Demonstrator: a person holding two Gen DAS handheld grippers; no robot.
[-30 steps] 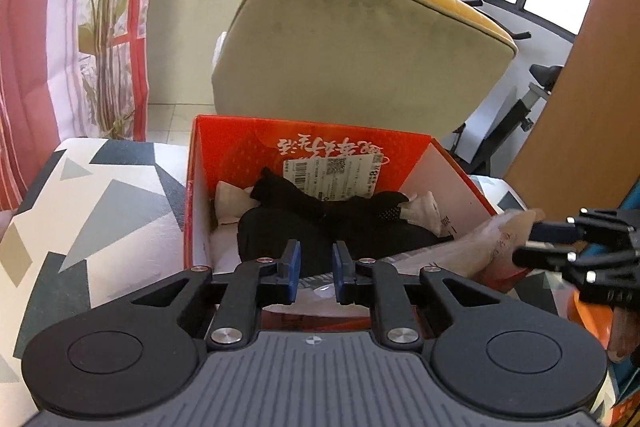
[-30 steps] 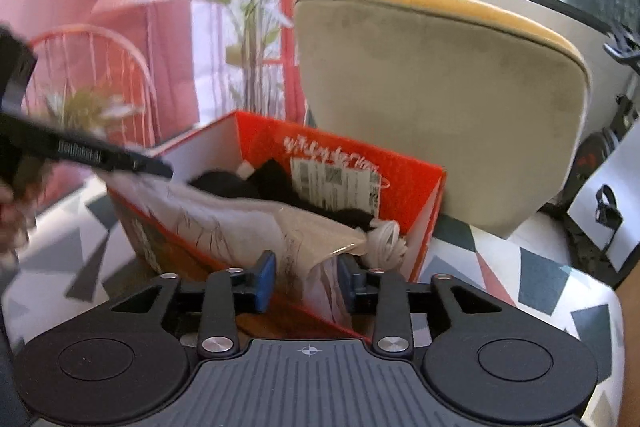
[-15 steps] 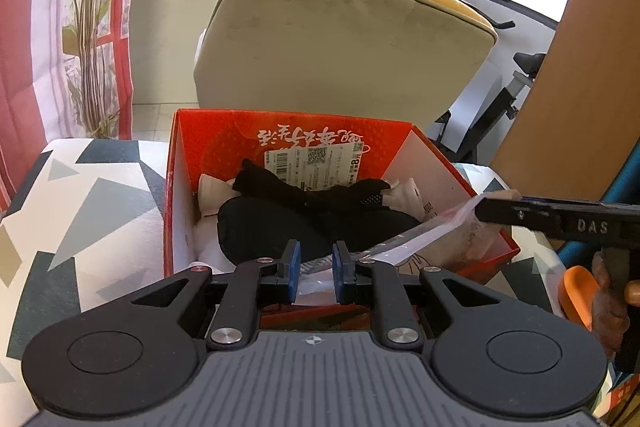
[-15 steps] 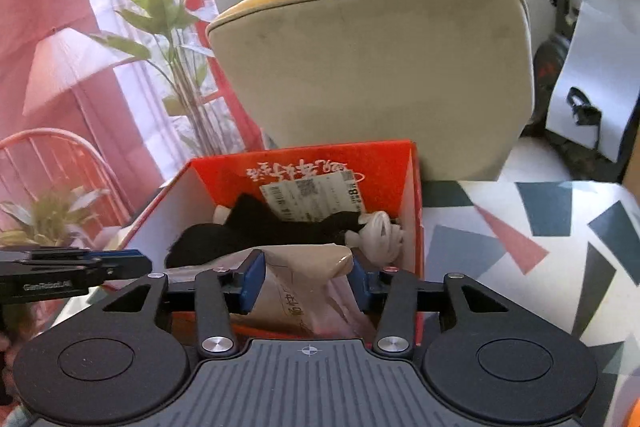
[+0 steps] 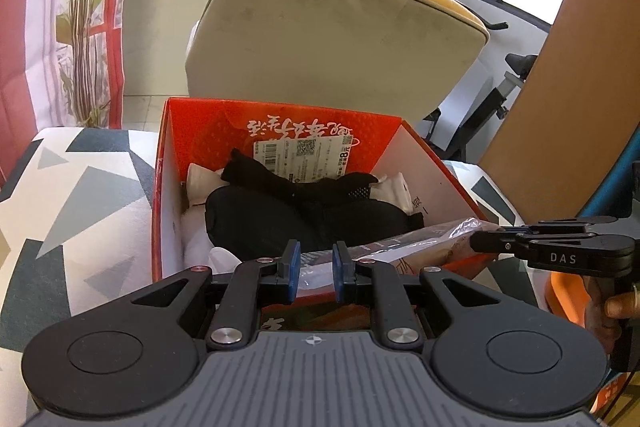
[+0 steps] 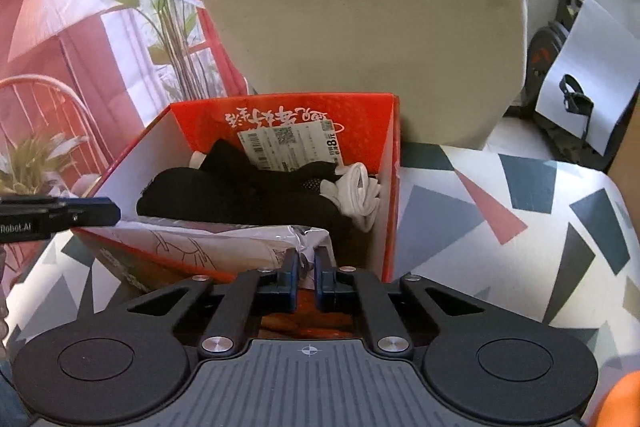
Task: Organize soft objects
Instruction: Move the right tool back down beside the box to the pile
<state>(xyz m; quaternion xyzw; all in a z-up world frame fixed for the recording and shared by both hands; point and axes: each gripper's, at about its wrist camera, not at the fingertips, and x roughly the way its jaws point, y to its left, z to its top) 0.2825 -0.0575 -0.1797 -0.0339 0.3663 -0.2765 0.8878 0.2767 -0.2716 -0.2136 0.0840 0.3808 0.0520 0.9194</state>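
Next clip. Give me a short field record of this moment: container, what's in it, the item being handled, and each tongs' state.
container: red box, open top, on patterned surface
contents: black garments, white socks, paper label
item handled: plastic-wrapped packet, lying across the box's near edge
left tongs: at one end of the packet, grip not clear
right tongs: just closed, pinching the packet's plastic corner

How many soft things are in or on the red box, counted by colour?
Black fabric items: 2
White fabric items: 2
Clear plastic packet with a beige item, lying across the near rim: 1
Total: 5, as far as the pile shows.
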